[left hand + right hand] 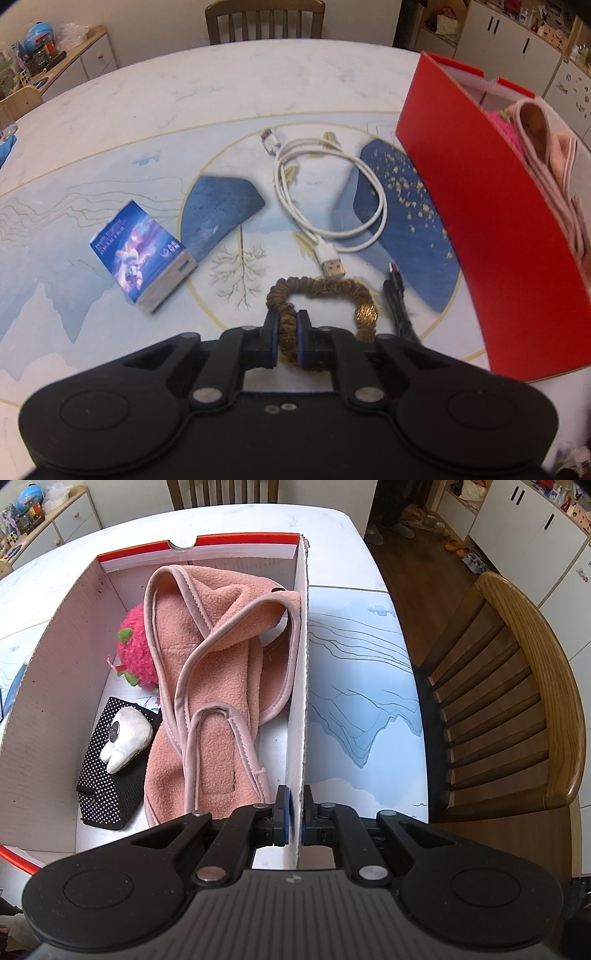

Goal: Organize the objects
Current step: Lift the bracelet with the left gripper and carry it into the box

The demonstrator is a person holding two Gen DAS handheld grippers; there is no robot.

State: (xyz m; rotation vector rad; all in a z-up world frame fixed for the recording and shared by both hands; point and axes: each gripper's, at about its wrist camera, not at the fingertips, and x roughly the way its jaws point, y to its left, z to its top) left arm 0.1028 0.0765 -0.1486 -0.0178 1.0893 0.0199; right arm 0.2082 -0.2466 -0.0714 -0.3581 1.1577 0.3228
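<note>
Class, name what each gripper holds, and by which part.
Left gripper: brown scrunchie, pinched on its left side. Right gripper: red box, by its right wall's top edge.

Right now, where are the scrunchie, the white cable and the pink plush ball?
scrunchie (317, 290): left wrist view, top of its loop.
white cable (382, 206): left wrist view, right bend.
pink plush ball (138, 650): right wrist view, fuzzy middle.

Fleecy pink cloth (221, 657) in matt cardboard box (299, 701)

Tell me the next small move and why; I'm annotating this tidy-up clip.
Probably lift the brown scrunchie off the table toward the red box. The left hand-held gripper is shut on it, the right hand-held gripper pinches the box wall, and a pink fleece already lies inside.
</note>
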